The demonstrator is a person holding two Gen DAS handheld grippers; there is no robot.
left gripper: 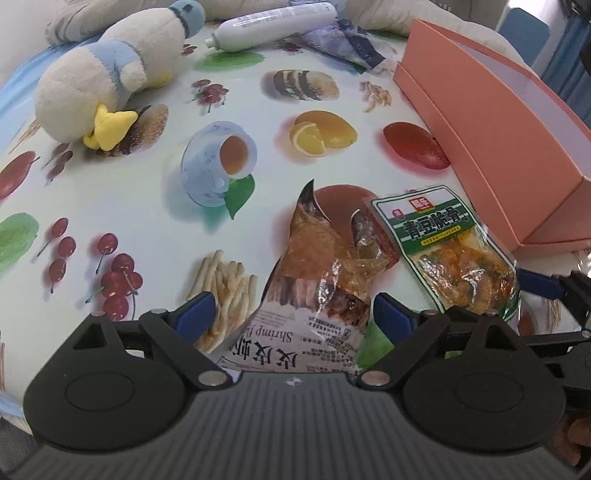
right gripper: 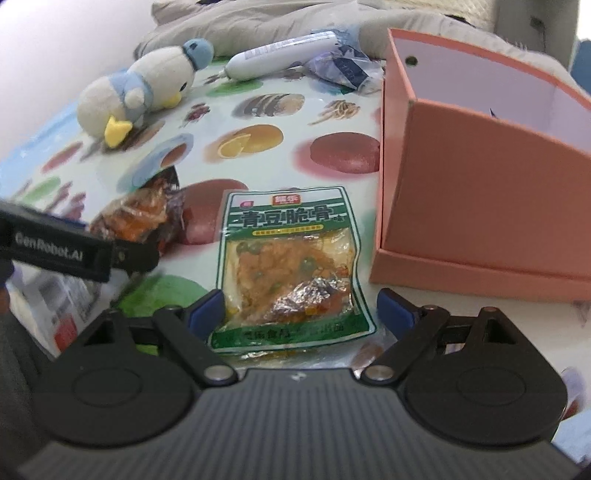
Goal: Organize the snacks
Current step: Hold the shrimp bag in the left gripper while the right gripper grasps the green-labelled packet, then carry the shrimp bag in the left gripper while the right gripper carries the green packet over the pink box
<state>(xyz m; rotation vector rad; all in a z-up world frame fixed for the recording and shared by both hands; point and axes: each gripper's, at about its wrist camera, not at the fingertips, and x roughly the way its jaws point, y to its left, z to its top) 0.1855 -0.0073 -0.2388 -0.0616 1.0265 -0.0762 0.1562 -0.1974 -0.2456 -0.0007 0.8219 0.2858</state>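
Little of the sorting is looking done. The pink box (right gripper: 480, 192) is standing on the surface (left gripper: 147, 192) with its opening showing a pale inner wall, and nothing can be made out inside it from either view, though part of its interior is hidden. Two snacks are lying outside it: the green pack (right gripper: 291, 266) flat on the surface just beside the box's near corner, and the shrimp pack (left gripper: 314, 280) next to it on the left, its far end overlapping or touching the green pack's corner. So both packs seem to be waiting to go in.

The left tool (left gripper: 293, 308) is hovering low over the near end of the shrimp pack with its fingers spread apart, one on either side of the pack, gripping nothing. The right tool (right gripper: 299, 306) is doing the same over the green pack, fingers wide apart and straddling its near edge, pointing forward with the box to the right. Whether either tool's fingers are touching the surface cannot be told.

A plush penguin (left gripper: 110, 74), a white tube (left gripper: 273, 27) and a bluish wrapper (left gripper: 343, 44) are lying at the far side, well apart from the snacks.
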